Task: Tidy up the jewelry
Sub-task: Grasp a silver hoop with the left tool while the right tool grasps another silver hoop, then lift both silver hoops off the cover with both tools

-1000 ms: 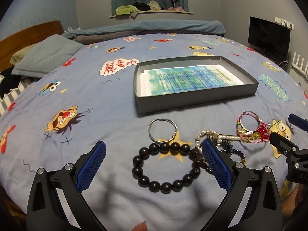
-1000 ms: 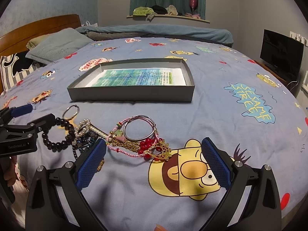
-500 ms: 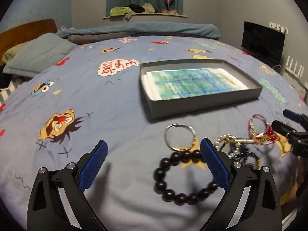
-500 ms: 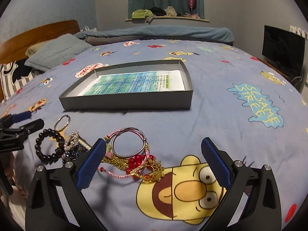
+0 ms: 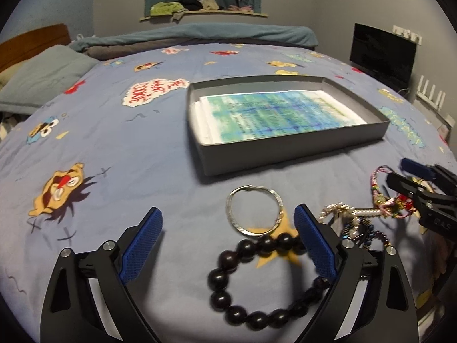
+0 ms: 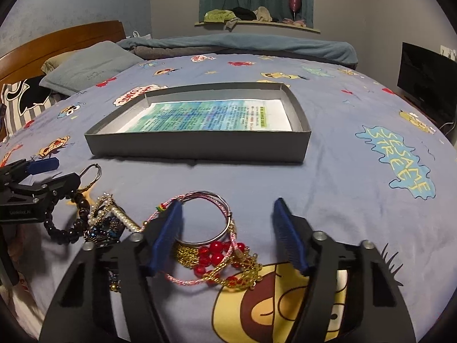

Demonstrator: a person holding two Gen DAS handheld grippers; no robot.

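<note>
On the cartoon-print bedsheet, the left gripper has its jaws spread wide over a dark wooden bead bracelet, with a silver bangle lying just beyond it. The right gripper also has its jaws spread, around a tangle of a silver ring bracelet, pink cord, red beads and gold chain, gripping nothing. A pearl strand lies between the two piles, and the shallow grey box, lined with printed paper, sits farther back on the bed.

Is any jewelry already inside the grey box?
No: in the right wrist view the grey box holds only a printed sheet, while the silver bangle and the dark bead bracelet lie on the bedspread.
</note>
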